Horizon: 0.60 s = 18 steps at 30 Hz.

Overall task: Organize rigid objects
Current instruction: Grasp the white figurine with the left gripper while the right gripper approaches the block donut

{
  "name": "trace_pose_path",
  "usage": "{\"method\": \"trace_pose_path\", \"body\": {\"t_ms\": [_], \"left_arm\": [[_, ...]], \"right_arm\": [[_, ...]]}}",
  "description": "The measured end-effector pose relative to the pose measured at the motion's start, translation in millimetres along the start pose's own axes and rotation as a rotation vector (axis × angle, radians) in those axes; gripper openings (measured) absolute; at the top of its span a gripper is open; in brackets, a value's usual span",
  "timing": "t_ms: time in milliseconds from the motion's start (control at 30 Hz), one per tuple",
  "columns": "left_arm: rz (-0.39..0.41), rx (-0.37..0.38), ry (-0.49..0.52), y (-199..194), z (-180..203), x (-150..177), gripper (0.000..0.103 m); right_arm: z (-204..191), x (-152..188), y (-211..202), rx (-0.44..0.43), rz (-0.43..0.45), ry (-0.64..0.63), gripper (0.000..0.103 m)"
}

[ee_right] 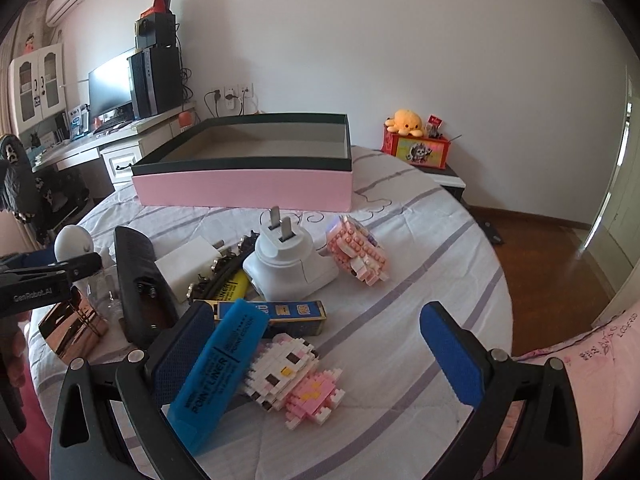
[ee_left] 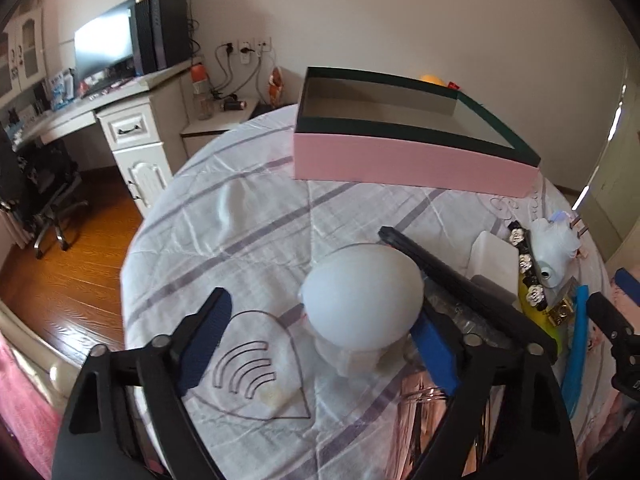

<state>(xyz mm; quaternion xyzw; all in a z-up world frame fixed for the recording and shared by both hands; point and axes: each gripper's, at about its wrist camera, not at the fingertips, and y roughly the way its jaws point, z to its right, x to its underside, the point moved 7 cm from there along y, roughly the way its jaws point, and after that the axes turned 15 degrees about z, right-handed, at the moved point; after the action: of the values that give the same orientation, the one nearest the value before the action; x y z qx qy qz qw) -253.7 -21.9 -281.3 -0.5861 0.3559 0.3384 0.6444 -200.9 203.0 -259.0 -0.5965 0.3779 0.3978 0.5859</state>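
Counting off: one shallow pink cardboard box with a dark green rim (ee_left: 400, 160), open-topped, sitting at the far edge of the round table under a white quilted cloth with lilac stripes (ee_left: 248, 220). One white mushroom-shaped domed lamp (ee_left: 360, 280) at centre frame in the left wrist view, standing upright between the jaws of the left gripper (ee_left: 320, 312); jaws spread and released, left pad well apart from the dome, right pad just beside its base. Over to the right wrist view: right gripper (ee_right: 316, 312) also unclenched, grasping nothing. Two brick-built toy figures, a white-and-pink one (ee_right: 296, 376) lying between those jaws and a pink one (ee_right: 356, 248) further up. Two highlighters, a blue one (ee_right: 216, 368) leaning against the left finger and a yellow one (ee_right: 232, 288) in the pile. One white two-pronged plug adapter (ee_right: 288, 264), one white charger block (ee_right: 188, 268), one long black remote control (ee_right: 140, 280). Clutter packed lower left; bare cloth open toward the right rim and just in front of the box.
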Motion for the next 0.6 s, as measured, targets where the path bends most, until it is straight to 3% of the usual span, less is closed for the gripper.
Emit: {"method": "trace_pose_path", "body": {"t_ms": [167, 600], "left_arm": [[0.013, 0.029, 0.039, 5, 11, -2, 0.052], [0.036, -0.046, 0.061, -1, -13, -10, 0.052]], "right_arm": [[6, 2, 5, -0.008, -0.006, 0.026, 0.103], [49, -10, 21, 0.052, -0.009, 0.094, 0.103]]}}
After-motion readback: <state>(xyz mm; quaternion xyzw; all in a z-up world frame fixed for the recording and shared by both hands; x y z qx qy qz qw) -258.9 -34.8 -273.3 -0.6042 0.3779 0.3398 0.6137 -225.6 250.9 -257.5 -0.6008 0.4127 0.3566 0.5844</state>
